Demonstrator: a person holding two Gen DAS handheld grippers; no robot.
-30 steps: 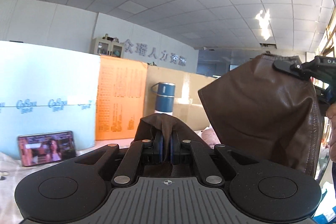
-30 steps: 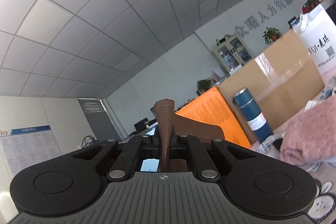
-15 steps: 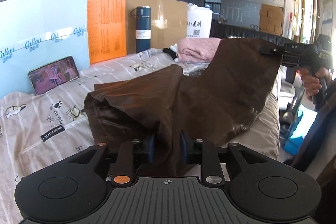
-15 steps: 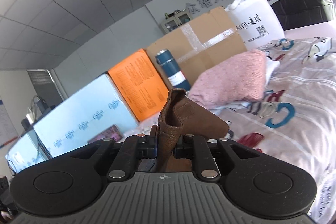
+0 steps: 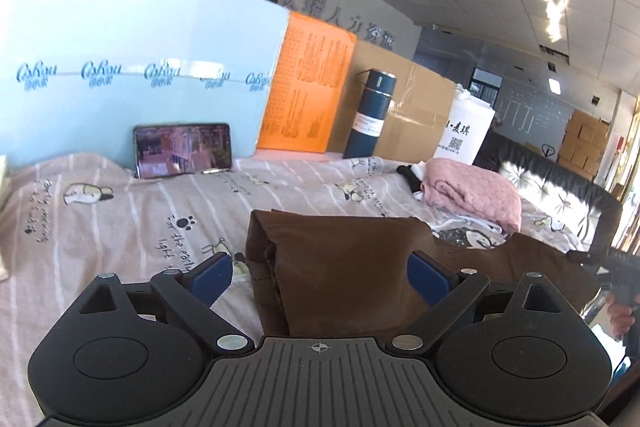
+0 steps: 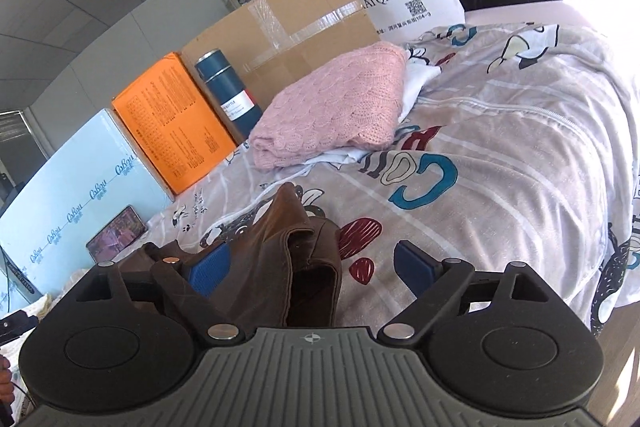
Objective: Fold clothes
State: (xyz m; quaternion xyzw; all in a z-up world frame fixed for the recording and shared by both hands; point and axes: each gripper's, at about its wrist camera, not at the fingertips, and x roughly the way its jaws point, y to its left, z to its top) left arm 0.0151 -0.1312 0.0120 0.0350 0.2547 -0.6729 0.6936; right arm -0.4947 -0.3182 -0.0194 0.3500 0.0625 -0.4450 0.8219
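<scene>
The brown leather garment point(image 5: 340, 267) lies doubled over on the bedsheet point(image 5: 120, 227) between both spread claws, left point(image 5: 320, 273) and right point(image 6: 310, 265), gripping nothing; further folds may remain.

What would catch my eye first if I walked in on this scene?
Probably the dark brown leather-like garment, lying folded on the pink cartoon-printed bedsheet, between the spread blue pads of the left tool. Behind it, a bright orange box and a tall navy flask stand at the bed's far edge. A folded pink knitted sweater lies further right.
</scene>
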